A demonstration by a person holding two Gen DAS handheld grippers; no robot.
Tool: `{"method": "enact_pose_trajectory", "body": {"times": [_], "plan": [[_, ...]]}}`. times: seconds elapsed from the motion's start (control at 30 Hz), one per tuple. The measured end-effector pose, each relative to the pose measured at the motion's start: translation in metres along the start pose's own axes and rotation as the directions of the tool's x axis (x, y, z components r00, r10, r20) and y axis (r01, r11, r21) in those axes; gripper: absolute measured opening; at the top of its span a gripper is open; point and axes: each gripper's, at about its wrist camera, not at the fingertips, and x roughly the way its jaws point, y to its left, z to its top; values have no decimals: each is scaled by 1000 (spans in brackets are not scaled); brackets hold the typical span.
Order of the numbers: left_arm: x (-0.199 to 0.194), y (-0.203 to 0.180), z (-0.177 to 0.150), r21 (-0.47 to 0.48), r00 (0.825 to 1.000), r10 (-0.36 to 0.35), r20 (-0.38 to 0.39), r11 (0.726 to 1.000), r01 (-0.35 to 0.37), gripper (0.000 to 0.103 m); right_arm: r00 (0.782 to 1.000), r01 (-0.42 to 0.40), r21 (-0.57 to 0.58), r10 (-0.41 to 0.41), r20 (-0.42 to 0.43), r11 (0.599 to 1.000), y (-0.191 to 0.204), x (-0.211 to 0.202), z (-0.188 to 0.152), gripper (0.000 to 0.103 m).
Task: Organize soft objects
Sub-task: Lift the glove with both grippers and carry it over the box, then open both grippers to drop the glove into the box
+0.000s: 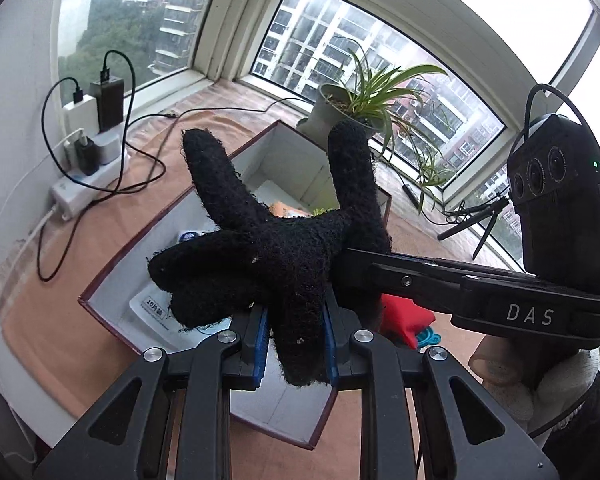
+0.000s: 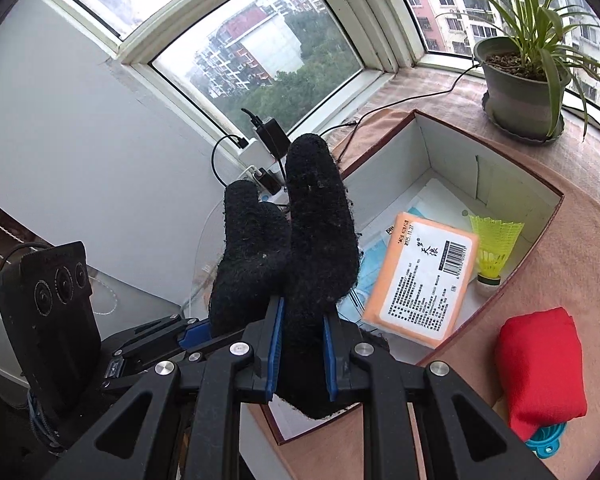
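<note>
A black fuzzy glove point(image 1: 272, 248) is held in the air above an open box point(image 1: 100, 292) by both grippers. My left gripper point(image 1: 294, 336) is shut on one part of the glove, its fingers splayed upward. My right gripper point(image 2: 300, 350) is shut on another part of the same glove point(image 2: 320, 232); it enters the left wrist view from the right point(image 1: 380, 268). The box point(image 2: 548, 208) holds an orange packet point(image 2: 420, 280), a yellow shuttlecock point(image 2: 494, 248) and blue face masks point(image 2: 370, 272). A red folded cloth point(image 2: 540, 364) lies outside the box on the orange mat.
A potted spider plant point(image 2: 520, 92) stands on the windowsill behind the box. A power strip with chargers and cables point(image 1: 92, 148) sits at the left by the window. A small blue object point(image 2: 548, 442) lies under the red cloth. A small tripod point(image 1: 476, 216) stands at the right.
</note>
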Motion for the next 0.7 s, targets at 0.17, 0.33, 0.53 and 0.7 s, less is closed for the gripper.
{"method": "enact_pose_trajectory", "body": {"times": [0.17,0.33,0.53,0.7], "plan": [[7,10,-4,-31,1000,-1,-26,1000,0,21,999,29,4,-29,-24,1000,-5,13,-2,16],[9,11,-5,-27,999,6,-35,1000,-7,22,998,54,-16,-55,-33,998,-4,18,-4,16],[6,14,-6,-32,999,23,-32,999,-24,38,994,101,-33,-102,-30,994,-2,18,-4,24],[-1,18,-7,-32,998,61,-16,998,-62,60,994,111,-21,-111,-19,994,-6,13,-6,37]]}}
